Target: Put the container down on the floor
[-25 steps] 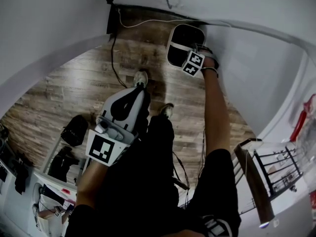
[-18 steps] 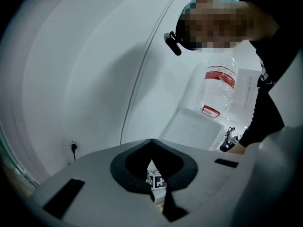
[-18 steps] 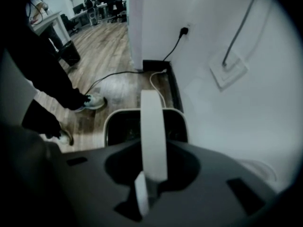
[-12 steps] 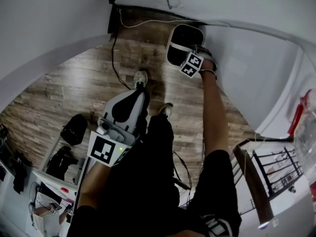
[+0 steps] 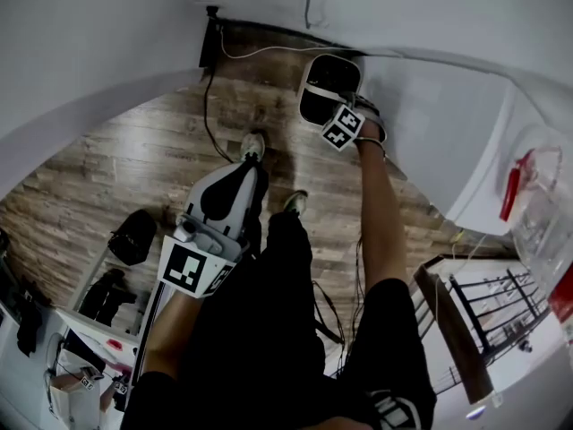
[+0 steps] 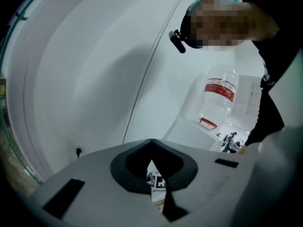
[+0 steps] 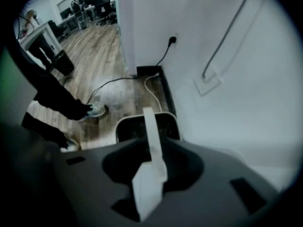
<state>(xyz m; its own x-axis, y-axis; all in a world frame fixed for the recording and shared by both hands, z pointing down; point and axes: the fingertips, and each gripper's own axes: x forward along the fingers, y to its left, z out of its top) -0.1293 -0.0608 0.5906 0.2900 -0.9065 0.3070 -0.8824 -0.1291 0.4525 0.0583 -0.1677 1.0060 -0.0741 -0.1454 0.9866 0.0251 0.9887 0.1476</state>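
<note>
The container (image 5: 329, 88), a white bin with a dark inside, stands on the wood floor against the wall. It shows from above in the right gripper view (image 7: 142, 126). My right gripper (image 5: 337, 120) points straight down just above the bin's near rim, apart from it. Its jaws have just been opening and nothing is between them. A pale finger (image 7: 150, 145) sticks out of its dark mouth. My left gripper (image 5: 251, 161) hangs over my legs with nothing in it, its grey fingers meeting at the tip.
A black cable (image 5: 208, 97) runs over the floor to a wall socket. My shoes (image 5: 253, 143) stand just short of the bin. A black bag (image 5: 132, 236) lies at the left, and a metal rack (image 5: 488, 312) at the right. A water bottle (image 6: 218, 96) stands on a white counter.
My right gripper has lifted off the container's rim, and the container stays on the floor. My left gripper has risen a little.
</note>
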